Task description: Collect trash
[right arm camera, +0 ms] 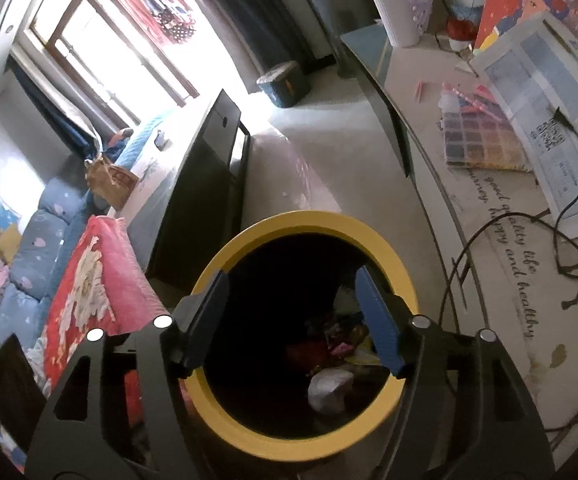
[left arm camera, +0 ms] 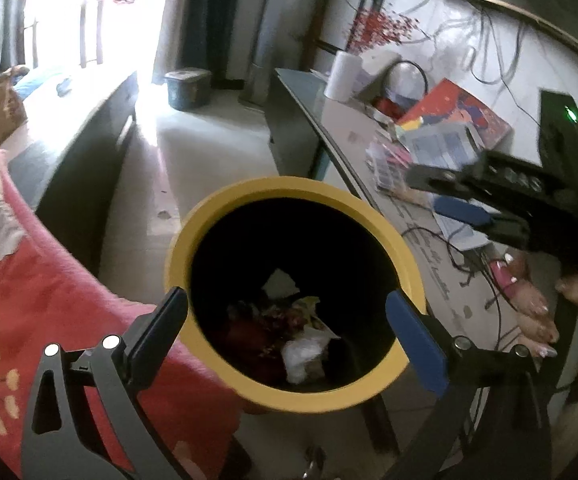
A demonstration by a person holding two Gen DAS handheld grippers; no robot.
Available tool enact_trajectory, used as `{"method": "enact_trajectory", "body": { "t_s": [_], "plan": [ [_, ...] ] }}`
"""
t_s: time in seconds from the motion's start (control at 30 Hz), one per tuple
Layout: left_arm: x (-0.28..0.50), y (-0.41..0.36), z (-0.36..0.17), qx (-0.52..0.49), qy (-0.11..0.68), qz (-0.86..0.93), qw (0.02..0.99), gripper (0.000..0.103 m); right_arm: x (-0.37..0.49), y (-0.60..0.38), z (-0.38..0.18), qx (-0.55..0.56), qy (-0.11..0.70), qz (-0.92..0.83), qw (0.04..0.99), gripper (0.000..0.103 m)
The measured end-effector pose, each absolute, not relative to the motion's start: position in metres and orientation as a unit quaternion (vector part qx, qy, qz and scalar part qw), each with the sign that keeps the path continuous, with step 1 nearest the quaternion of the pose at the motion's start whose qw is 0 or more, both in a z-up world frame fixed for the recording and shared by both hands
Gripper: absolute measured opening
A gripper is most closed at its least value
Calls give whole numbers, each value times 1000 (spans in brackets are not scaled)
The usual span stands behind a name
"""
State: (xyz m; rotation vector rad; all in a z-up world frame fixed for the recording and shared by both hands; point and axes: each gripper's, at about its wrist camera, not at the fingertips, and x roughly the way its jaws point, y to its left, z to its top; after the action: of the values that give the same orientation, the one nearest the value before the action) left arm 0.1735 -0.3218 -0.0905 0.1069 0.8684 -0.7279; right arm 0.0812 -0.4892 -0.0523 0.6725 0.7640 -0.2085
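A round bin with a yellow rim [left arm camera: 289, 186] stands on the floor between a bed and a desk; its inside is dark. At its bottom lie a crumpled white bag [left arm camera: 305, 354], a white scrap of paper [left arm camera: 281, 282] and coloured wrappers [left arm camera: 265, 320]. My left gripper [left arm camera: 285, 296] hangs open over the bin's mouth with nothing between its fingers. My right gripper [right arm camera: 292, 276] is also open and empty above the bin rim [right arm camera: 309, 220], with the white bag [right arm camera: 329, 390] below it. In the left wrist view the right gripper [left arm camera: 437, 194] reaches in from the right.
A red floral blanket [left arm camera: 29, 300] on the bed touches the bin's left side. The desk [left arm camera: 429, 248] on the right carries papers, cables and a colour-swatch box [right arm camera: 481, 140]. A dark cabinet [right arm camera: 201, 184] stands behind the bin. A hand [left arm camera: 541, 320] holds the right gripper.
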Motion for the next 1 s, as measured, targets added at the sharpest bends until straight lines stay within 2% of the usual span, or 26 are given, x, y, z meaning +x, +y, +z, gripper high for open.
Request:
{"method": "enact_trajectory", "body": {
  "t_s": [0.13,0.3,0.57,0.7,1.0],
  "plan": [
    [173,-305,-81,43,404,-323,855,96,72,-482,-41,314,358,-94,874,63],
    [169,-282,-67,39,392,-293,871,96,62,-465,-25,290,350,-87,887,75],
    [157,-237,-48,17,374,-246,894,96,50,-423,-12,251,353,-58,899,82],
    [148,-211,-40,7,365,-225,903,96,46,-397,-6,218,348,-53,910,91],
    [129,-173,-29,-1,348,-195,917,96,48,-347,3,165,345,-15,924,92]
  ]
}}
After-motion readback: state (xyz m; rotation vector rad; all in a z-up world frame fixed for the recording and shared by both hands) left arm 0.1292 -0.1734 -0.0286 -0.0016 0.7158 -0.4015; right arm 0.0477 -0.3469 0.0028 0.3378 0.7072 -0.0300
